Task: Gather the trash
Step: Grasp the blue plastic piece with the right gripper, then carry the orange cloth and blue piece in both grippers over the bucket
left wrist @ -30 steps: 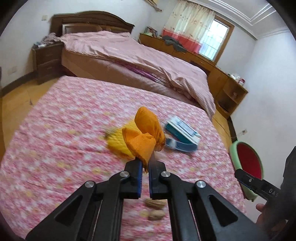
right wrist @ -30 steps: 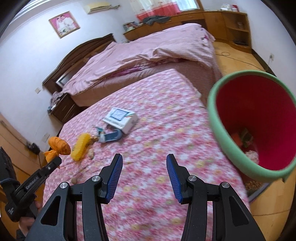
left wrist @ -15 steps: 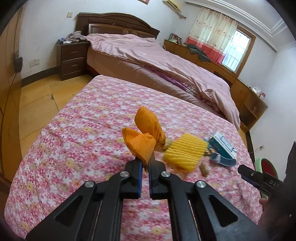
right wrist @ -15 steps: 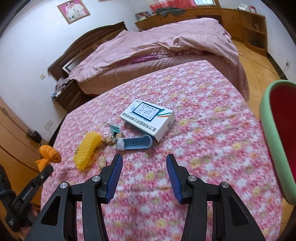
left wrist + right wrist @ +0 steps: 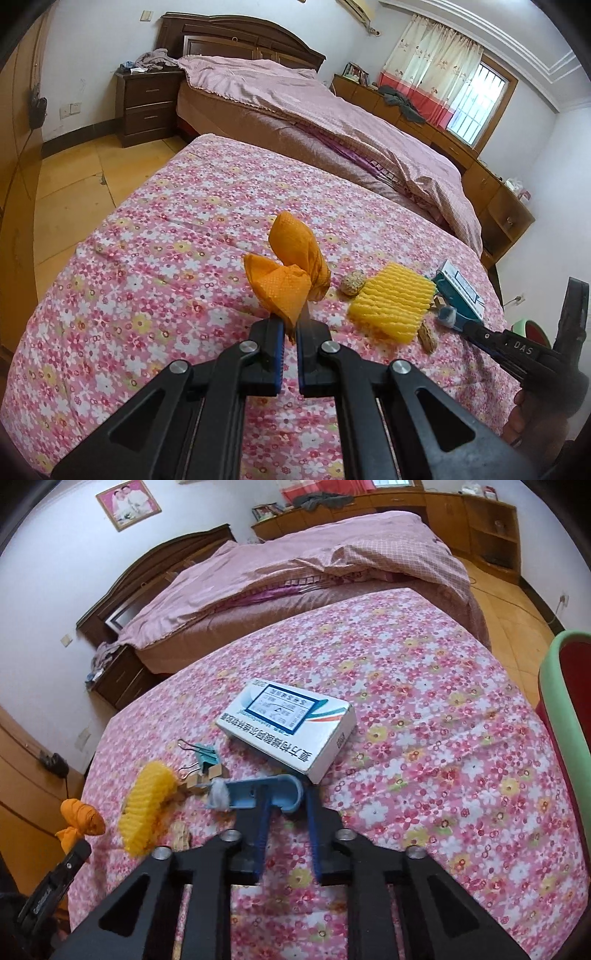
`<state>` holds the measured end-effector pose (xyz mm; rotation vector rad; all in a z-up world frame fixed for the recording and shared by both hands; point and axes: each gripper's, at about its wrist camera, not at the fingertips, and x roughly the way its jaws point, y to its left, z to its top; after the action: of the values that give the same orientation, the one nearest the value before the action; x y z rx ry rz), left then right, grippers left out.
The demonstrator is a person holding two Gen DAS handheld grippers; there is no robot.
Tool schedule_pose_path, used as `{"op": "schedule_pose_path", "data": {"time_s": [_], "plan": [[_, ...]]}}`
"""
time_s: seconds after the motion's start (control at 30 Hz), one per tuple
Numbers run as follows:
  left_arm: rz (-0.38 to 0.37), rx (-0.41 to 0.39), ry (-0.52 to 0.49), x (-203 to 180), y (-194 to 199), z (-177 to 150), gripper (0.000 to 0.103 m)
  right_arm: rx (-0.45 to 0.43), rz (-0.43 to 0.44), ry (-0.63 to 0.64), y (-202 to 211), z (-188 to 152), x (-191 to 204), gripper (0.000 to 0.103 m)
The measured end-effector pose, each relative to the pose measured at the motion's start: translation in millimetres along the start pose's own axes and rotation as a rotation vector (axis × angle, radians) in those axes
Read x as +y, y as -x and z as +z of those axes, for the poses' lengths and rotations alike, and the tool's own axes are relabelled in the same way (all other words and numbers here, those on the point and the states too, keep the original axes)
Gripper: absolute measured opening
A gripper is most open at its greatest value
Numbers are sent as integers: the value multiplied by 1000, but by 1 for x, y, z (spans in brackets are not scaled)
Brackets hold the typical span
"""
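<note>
My left gripper (image 5: 290, 325) is shut on a crumpled orange napkin (image 5: 295, 266) and holds it above the flowered pink bedspread (image 5: 166, 258). In the right wrist view that napkin (image 5: 79, 818) shows at the far left, over the left gripper's tip. My right gripper (image 5: 286, 801) is down on the spread, its jaws closing around the curved end of a light blue plastic hook (image 5: 255, 792), which lies between the pads. A yellow foam net (image 5: 147, 805) lies just left of the hook, with a peanut shell (image 5: 428, 338) beside it.
A white and blue medicine box (image 5: 291, 723) lies just beyond the hook. Left of it sits a teal binder clip (image 5: 203, 755). A green bin with a red lining (image 5: 554, 720) stands off the bed's right edge. A brown nut (image 5: 352, 282) rests by the foam net.
The right gripper came down and forward from beside the bin onto the blue hook, and its jaws narrowed around it. The left gripper drifted left with the napkin still in it.
</note>
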<state>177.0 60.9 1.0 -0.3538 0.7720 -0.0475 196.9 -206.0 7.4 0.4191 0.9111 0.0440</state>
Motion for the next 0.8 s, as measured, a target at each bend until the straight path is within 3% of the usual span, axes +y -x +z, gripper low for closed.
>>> {"op": "schedule_pose_path", "data": {"time_s": [0.2, 0.8], "plan": [[-11, -9, -16, -5, 8, -1, 4, -19, 16, -23, 8, -4, -6, 8], [-94, -50, -77, -43, 61, -16, 4, -109, 23, -78, 91, -33, -29, 8]]}}
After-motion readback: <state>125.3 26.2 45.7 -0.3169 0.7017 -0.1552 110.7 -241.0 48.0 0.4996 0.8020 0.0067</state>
